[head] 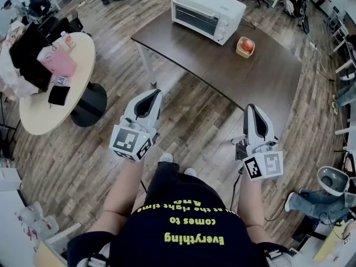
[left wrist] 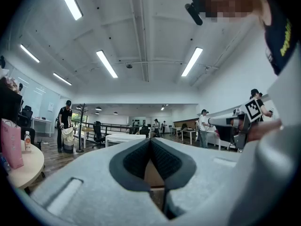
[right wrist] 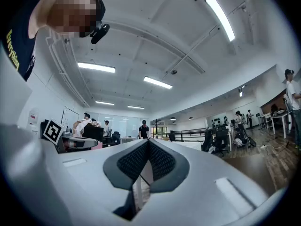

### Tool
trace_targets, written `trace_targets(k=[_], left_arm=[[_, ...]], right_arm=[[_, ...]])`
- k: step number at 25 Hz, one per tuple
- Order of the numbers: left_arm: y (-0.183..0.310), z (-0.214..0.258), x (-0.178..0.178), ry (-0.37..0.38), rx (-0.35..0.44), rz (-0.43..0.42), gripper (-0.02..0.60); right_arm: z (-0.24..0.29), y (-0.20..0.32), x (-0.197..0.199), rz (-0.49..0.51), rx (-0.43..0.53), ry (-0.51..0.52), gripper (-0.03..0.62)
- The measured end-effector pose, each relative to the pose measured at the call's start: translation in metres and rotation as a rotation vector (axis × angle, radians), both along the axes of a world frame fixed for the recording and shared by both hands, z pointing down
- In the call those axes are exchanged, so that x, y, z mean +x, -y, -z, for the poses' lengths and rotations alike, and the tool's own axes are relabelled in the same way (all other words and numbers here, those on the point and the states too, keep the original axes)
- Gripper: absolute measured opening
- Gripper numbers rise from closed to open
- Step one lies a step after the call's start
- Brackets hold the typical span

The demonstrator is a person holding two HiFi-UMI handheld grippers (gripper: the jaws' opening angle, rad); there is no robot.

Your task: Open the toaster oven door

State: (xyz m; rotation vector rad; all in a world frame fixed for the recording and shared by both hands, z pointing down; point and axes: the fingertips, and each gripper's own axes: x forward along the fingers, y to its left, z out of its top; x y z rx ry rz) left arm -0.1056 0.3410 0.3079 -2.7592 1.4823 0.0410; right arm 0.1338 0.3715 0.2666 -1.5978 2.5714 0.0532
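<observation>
White boxy metal toaster oven (head: 207, 11), grey glass door. Dark brown rectangular tabletop (head: 250, 77), white legs. Red-orange round fruit (head: 248, 45) in pale tan bowl (head: 240, 51). Grey-brown streaked wood-plank floor (head: 83, 166). Cream round table (head: 33, 121), black base. Pink paper bag (head: 57, 63). Pale grey-white shells on left gripper (head: 153, 92) and right gripper (head: 251, 107); black dimpled pads (left wrist: 167, 161); black-and-white square-patterned marker cubes (head: 132, 142). Black shirt (head: 183, 216), yellow lettering.

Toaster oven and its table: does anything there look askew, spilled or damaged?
Nothing stands out. The toaster oven stands upright on the dark table, square to its edge, with its door shut. A small bowl holding what looks like red fruit sits beside it. Nothing is spilled.
</observation>
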Motion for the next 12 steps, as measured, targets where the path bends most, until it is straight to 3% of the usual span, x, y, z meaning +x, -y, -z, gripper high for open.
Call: trace_targets(k=[7,12], left_arm=[[-0.033,0.008,0.030,0.015,0.028,0.001,0.002],[-0.045,0.011,0.040,0.013,0.021,0.027,0.002]], right_arm=[[-0.003,-0.032,0.018,0.019,0.012,0.000,0.011],[-0.007,-0.040,0.030,0.040,-0.030,0.047,0.011]])
